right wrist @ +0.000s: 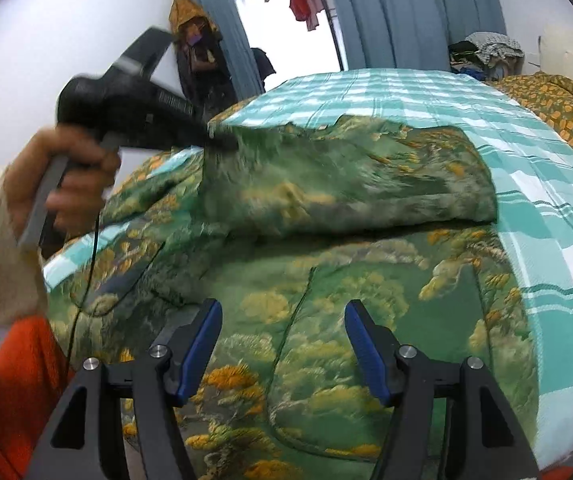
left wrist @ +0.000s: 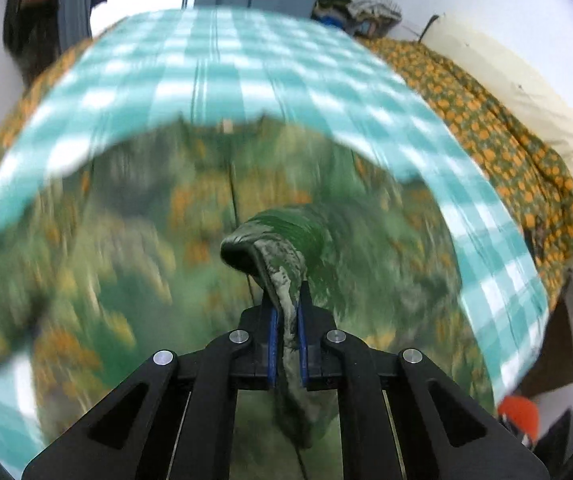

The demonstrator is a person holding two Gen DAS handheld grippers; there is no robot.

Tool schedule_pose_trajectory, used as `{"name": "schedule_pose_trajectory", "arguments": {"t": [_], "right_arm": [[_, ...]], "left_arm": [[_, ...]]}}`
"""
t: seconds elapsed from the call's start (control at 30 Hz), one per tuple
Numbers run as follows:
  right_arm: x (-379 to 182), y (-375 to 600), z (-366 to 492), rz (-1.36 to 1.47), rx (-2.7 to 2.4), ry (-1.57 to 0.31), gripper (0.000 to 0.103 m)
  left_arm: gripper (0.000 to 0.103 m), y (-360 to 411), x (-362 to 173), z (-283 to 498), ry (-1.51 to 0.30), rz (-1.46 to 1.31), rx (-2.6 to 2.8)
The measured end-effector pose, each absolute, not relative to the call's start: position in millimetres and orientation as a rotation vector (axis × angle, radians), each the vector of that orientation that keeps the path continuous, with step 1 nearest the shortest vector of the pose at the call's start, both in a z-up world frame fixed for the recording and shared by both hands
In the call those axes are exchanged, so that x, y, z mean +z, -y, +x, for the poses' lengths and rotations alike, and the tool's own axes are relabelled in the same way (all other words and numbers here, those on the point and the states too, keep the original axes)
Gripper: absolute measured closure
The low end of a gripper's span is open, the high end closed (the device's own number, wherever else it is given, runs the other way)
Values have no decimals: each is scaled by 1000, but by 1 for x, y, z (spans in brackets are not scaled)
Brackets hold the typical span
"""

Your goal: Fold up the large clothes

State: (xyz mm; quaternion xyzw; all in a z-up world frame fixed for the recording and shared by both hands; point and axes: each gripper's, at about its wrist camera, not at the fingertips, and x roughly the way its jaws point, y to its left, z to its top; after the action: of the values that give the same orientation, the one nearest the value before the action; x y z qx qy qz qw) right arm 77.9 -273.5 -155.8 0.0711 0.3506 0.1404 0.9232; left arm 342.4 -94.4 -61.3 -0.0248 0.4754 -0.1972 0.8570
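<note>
Left gripper (left wrist: 286, 320) clamps the green garment (right wrist: 326, 280); right gripper (right wrist: 282, 336) hovers above it, released.

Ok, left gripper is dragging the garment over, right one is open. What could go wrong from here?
The left gripper pinches only a thin bunch of the green garment, and the blur suggests a fast pull, so it could slip out. The right gripper is open and pins nothing, so the lower layer may shift on the checked sheet.
</note>
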Motion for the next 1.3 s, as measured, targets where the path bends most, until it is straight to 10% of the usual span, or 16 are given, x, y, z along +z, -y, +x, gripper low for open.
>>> {"name": "schedule_pose_trajectory", "arguments": {"t": [1.3], "right_arm": [[-184, 372, 419, 182, -47, -1011, 38]], "left_arm": [[82, 44, -212, 393, -970, -94, -245]]}}
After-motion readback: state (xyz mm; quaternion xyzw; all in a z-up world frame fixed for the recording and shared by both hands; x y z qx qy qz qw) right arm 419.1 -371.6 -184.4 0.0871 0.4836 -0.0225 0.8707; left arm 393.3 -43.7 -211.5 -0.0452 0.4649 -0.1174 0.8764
